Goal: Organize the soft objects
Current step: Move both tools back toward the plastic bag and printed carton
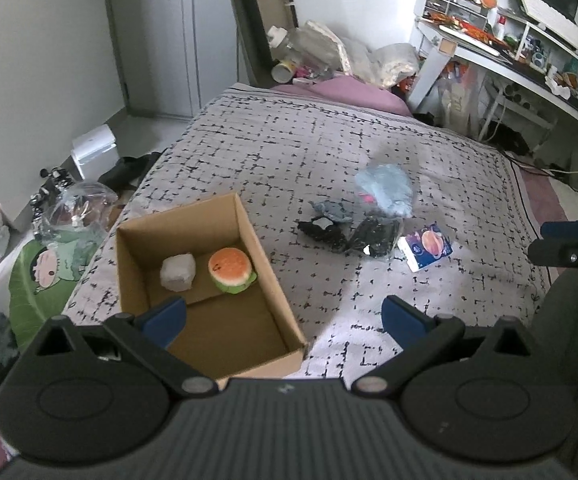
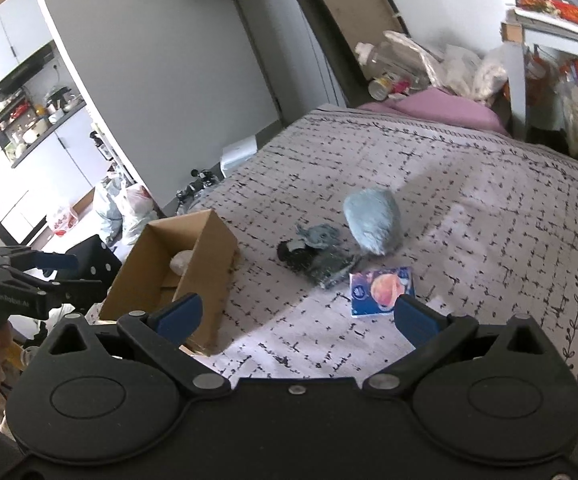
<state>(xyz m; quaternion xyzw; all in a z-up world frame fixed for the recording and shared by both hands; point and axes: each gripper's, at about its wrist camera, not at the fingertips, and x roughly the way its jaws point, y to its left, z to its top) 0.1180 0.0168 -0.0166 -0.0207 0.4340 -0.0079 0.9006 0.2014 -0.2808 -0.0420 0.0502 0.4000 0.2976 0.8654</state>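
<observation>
An open cardboard box (image 1: 267,276) stands on the patterned bed and holds a burger-shaped soft toy (image 1: 231,270) and a white soft lump (image 1: 177,273). On the bed to its right lie a light blue fluffy item in clear plastic (image 1: 387,188), a grey cloth (image 1: 331,210), dark socks (image 1: 353,236) and a tissue pack (image 1: 429,246). My left gripper (image 1: 285,320) is open and empty above the box's near end. My right gripper (image 2: 295,314) is open and empty, just short of the tissue pack (image 2: 383,290), with the blue item (image 2: 373,226) and the box (image 2: 193,264) ahead.
The bed's left edge drops to a floor cluttered with bags (image 1: 73,208) and a white box (image 1: 93,156). A purple pillow (image 1: 345,94) lies at the head. A cluttered white desk (image 1: 529,56) stands to the right. The other gripper shows at each view's edge (image 1: 569,246).
</observation>
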